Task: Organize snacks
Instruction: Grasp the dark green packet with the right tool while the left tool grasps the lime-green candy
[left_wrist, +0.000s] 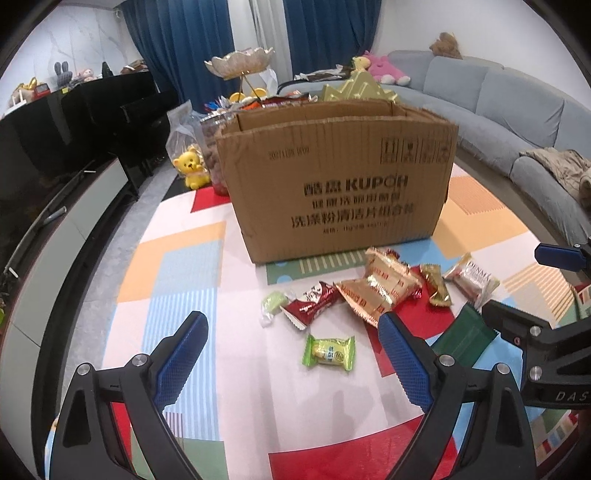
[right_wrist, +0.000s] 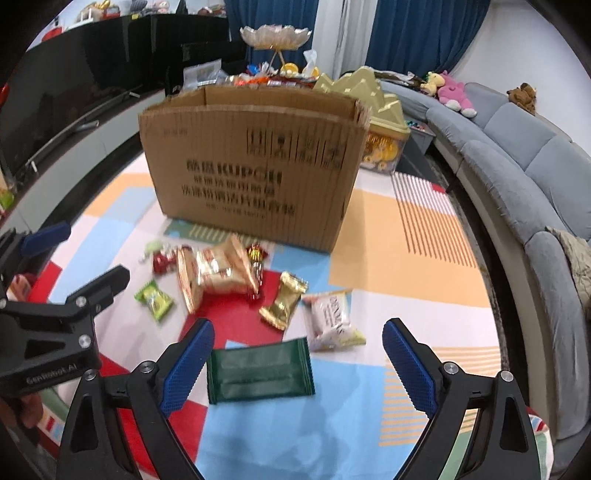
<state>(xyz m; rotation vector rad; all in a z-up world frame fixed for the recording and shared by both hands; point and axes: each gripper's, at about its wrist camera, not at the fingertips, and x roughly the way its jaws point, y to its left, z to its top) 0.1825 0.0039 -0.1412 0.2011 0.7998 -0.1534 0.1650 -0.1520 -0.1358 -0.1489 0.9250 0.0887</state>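
My left gripper (left_wrist: 291, 328) stands wide open over the mat (left_wrist: 177, 273), nothing between its blue pads; the light green candy (left_wrist: 328, 355) lies on the mat just ahead of it, between the two fingers as I look along them. My right gripper (right_wrist: 298, 334) is wide open as well and holds nothing; the dark green packet (right_wrist: 258, 373) lies flat on the mat between its fingers, close to the left one, and I cannot tell whether they touch. The other snacks are scattered on the mat in front of the box (left_wrist: 336, 184): a big gold bag (left_wrist: 380, 288) in the middle, a red packet (left_wrist: 314, 302) and a pale green sweet (left_wrist: 273, 302) to its left, a small gold packet (right_wrist: 282, 301) and a white packet (right_wrist: 330, 319) to its right. The box stands upright with its top open, its printed side toward me. Behind it are a yellow bear (left_wrist: 192, 168), a shell-shaped dish (left_wrist: 240, 62) on a stand and more wrapped sweets. A grey sofa (right_wrist: 517, 155) curves along the right.
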